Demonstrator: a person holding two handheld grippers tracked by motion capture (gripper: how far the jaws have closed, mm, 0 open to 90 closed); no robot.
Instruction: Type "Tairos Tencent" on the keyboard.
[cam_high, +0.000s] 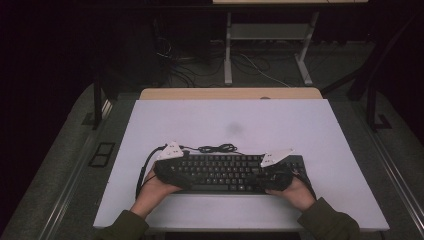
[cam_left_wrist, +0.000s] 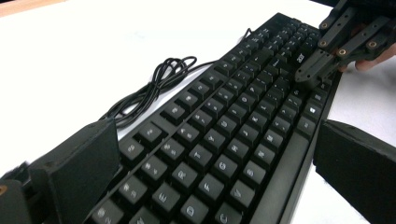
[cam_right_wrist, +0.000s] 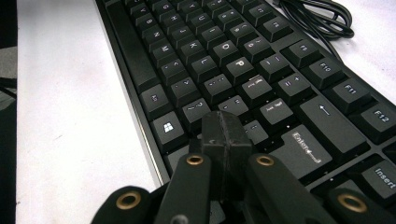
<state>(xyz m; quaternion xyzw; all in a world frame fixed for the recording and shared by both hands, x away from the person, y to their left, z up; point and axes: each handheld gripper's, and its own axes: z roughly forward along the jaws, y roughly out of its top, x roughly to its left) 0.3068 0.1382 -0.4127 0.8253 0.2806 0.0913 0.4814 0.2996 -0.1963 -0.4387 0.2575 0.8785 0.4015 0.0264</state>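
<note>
One keyboard (cam_high: 225, 172), one coiled cable (cam_high: 217, 148), two grippers.

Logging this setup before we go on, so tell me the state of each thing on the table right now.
keyboard: flat on the table, keys up, nothing lifted.
keyboard cable: loosely coiled behind the keyboard, lying on the table.
left gripper: open, jaws straddling the keyboard's left end.
right gripper: shut, tip over the keys near Enter.
table: white top, small smudge near the middle.
</note>
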